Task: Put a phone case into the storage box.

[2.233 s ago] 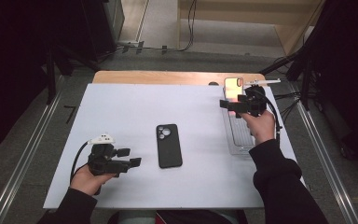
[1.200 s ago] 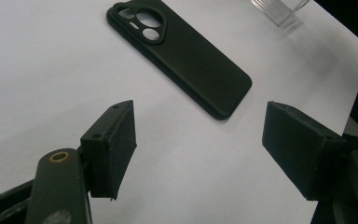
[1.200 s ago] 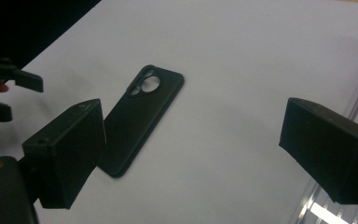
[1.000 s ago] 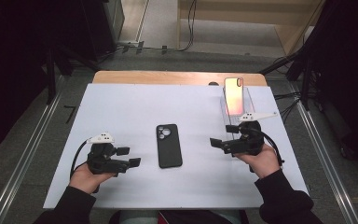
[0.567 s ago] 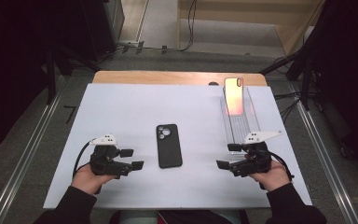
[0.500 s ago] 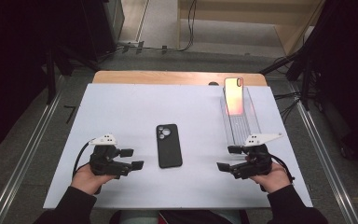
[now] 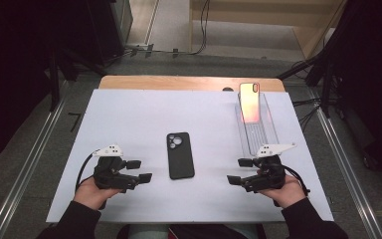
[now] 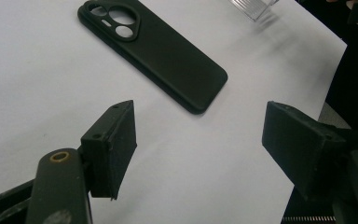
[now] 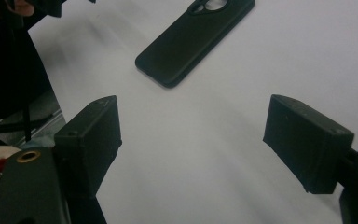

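1. The white rectangular table top (image 7: pixel 129 114) spans the high view, with a strip of bare wood along its far edge.
2. A clear plastic ribbed rack (image 7: pixel 258 132) lies lengthwise on the table's right side; a near corner of it also shows at the top of the left gripper view (image 8: pixel 254 7).
3. A shiny orange-pink phone (image 7: pixel 249 102) stands upright in the far end of that rack, its face toward the camera.
4. The black matte phone case (image 7: pixel 180 155) lies flat, camera cut-outs at its far end, in the middle of the table, between the two grippers and touching neither. It lies ahead of the jaws in the left gripper view (image 8: pixel 154 51) and in the right gripper view (image 9: pixel 196 39).
5. The left gripper (image 7: pixel 139 170), held in the person's left hand (image 7: pixel 92 191), sits low at the near left, pointing toward the case. Its jaws stand wide apart with bare table between them.
6. The right gripper (image 7: pixel 239 171), in the right hand (image 7: pixel 288 191), sits at the near right just beyond the rack's near end, pointing toward the case. Its jaws have just been closing a little and stand wide with nothing between them.
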